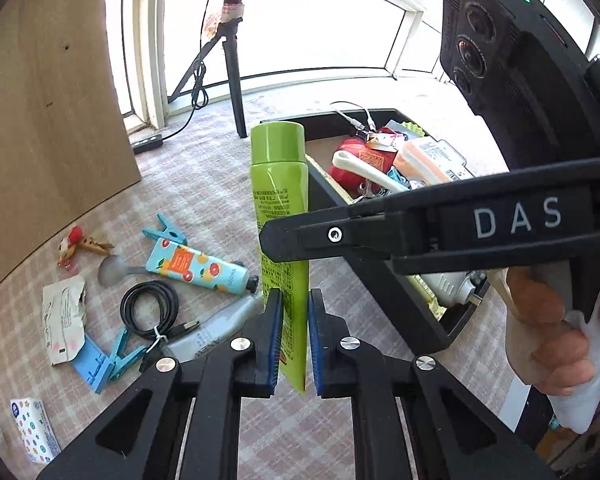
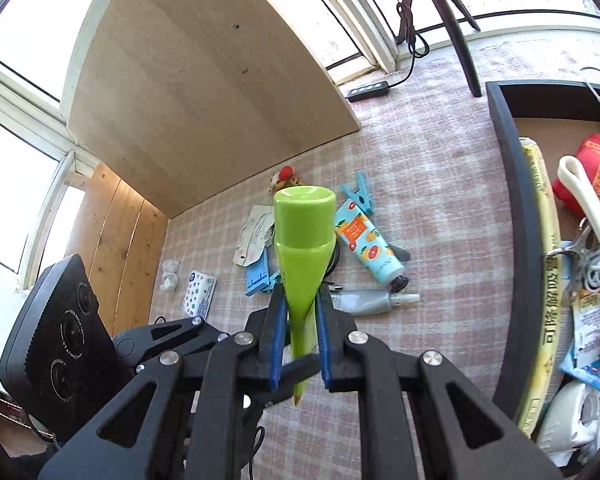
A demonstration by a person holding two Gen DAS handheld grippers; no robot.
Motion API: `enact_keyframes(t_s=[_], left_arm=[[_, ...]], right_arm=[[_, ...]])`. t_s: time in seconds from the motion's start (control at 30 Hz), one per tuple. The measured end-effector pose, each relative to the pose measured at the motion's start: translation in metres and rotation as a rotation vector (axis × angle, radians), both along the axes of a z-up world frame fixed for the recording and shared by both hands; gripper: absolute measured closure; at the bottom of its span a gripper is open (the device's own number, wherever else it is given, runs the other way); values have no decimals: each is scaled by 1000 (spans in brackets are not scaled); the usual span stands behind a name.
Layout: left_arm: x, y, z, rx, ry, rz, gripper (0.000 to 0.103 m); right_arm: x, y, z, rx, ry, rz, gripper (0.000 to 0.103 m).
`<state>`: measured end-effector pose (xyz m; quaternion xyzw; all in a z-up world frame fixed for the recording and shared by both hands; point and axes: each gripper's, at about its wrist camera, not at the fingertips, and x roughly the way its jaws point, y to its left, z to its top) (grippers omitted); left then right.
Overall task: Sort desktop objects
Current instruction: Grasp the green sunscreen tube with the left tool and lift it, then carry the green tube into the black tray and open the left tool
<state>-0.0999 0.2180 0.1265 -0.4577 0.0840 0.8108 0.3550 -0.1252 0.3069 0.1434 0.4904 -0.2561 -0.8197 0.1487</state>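
Observation:
A green tube (image 1: 282, 208) stands cap-up between both grippers, above the checked cloth. My left gripper (image 1: 291, 312) is shut on its lower end, blue pads on either side. My right gripper (image 2: 299, 312) is shut on the same green tube (image 2: 302, 248); its finger (image 1: 300, 236) crosses the tube in the left wrist view. The black storage box (image 1: 384, 276) with several sorted items sits just right of the tube. Loose on the cloth: a fruit-print tube (image 1: 196, 266), a grey tube (image 1: 216, 330), a coiled black cable (image 1: 150, 308), blue clips (image 1: 166, 232).
A wooden board (image 1: 48, 108) leans at the left. A ring-light tripod (image 1: 232, 76) and a power strip (image 1: 148, 144) stand at the back. A spoon (image 1: 114, 270), a paper packet (image 1: 62, 316), a tissue pack (image 1: 34, 430) and a small toy clip (image 1: 76, 244) lie left.

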Motion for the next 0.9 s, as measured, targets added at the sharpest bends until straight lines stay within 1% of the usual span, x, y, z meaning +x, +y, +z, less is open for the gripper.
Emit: enact_keyframes(t_s=[0.07,0.23,0.33,0.37,0.4,0.43,0.47,0.5,0.57,0.63,0.77,0.9], left_arm=[[-3,32,7,12,19,-31,92],[-9,109,20,60,11,-114,92],[-9,146,26,68,16,-143,91],[-11,157,26,55,12,-140,88],[-14,165,24,37,-6,-137,70],[-19,171,21,21,-37,-131,56],[-21,172,18,23,-50,-116,43],[-22,169,19,37,-46,-106,48],[-21,163,19,38,-30,-97,48],[-21,156,17,32,-38,-91,48],[-22,144,12,8,-27,-73,48],[-23,133,6,-6,-29,-75,48]], right_arm=[[6,26,9,15,13,-49,87],[25,105,27,62,23,-188,88],[35,144,34,85,25,-248,88],[35,153,36,107,23,-260,88],[35,161,37,152,12,-283,87],[36,170,38,207,-6,-318,78],[37,177,40,241,-10,-349,68],[39,182,42,254,1,-368,67],[42,191,44,264,18,-379,67],[42,196,42,263,26,-371,67],[40,190,35,267,20,-375,67],[40,181,35,271,18,-359,67]])
